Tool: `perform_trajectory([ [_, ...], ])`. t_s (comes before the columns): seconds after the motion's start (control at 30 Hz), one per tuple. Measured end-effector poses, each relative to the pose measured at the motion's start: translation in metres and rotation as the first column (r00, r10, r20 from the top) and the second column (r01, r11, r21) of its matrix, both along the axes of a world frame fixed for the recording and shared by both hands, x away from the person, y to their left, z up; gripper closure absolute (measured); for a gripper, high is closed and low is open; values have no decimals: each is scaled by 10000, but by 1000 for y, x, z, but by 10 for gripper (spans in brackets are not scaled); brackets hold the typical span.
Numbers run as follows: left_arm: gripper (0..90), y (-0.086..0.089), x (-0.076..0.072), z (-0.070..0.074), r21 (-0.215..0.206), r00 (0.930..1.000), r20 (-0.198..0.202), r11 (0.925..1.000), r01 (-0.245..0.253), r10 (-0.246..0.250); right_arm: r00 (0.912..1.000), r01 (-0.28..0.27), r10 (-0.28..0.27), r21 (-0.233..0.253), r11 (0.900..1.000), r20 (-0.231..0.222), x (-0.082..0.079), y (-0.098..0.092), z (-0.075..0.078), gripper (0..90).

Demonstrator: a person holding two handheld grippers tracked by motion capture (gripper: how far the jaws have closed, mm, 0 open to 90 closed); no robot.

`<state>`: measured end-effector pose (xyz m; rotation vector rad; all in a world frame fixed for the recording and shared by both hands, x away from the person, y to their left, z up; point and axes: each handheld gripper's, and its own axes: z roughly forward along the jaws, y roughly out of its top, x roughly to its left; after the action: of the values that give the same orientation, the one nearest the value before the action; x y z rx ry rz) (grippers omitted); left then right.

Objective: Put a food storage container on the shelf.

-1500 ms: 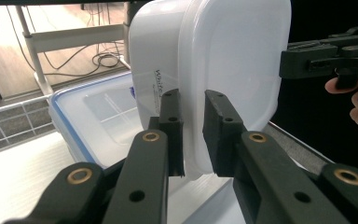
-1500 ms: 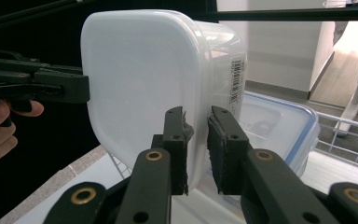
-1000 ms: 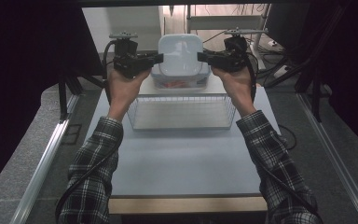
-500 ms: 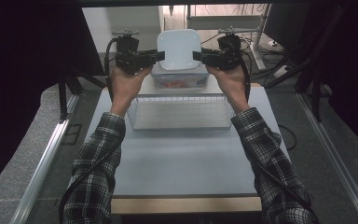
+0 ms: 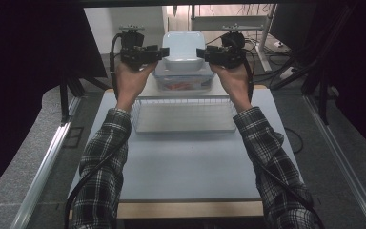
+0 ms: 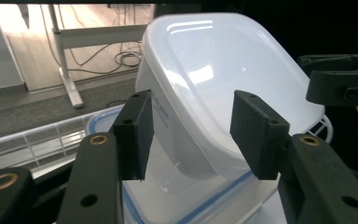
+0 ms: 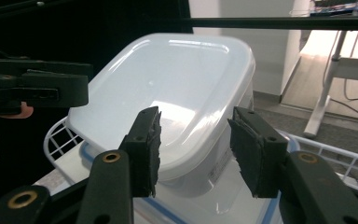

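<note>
A white plastic tub point(image 5: 183, 45) sits upside down and tilted on a clear lidded box point(image 5: 183, 85) with a blue-edged lid and something orange inside. My left gripper point(image 5: 159, 51) is at the tub's left side and my right gripper point(image 5: 200, 53) at its right side, tips against it. In the left gripper view the jaws point(image 6: 196, 135) stand apart, with the tub point(image 6: 223, 84) just beyond them. The right gripper view shows the same, jaws point(image 7: 196, 144) wide before the tub point(image 7: 177, 88). Neither pair closes on the tub.
A white wire basket point(image 5: 183, 117) stands on the pale table point(image 5: 186, 162) in front of the lidded box. Beyond the table are desk legs and cables on the floor point(image 6: 70, 60). Dark curtains flank both sides.
Both grippers and the white tub between them have moved up and toward the far side together. The jaws keep the same spread.
</note>
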<state>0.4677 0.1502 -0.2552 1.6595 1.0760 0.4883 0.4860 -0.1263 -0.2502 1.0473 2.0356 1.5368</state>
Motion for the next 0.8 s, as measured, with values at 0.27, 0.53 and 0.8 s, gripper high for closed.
perform_trajectory([
  [0.27,490,-7,10,9,779,9993,-128,9964,-327,338,9993,360,-360,-44,9993,68,9,3,2,521],
  [0.53,409,-8,2,11,860,9996,246,9962,144,-166,9996,252,-251,-111,9996,153,5,1,6,438],
  [0.8,258,-9,-19,11,965,9908,477,9879,1216,-1267,9993,-353,354,-103,9993,124,-7,-2,6,291],
])
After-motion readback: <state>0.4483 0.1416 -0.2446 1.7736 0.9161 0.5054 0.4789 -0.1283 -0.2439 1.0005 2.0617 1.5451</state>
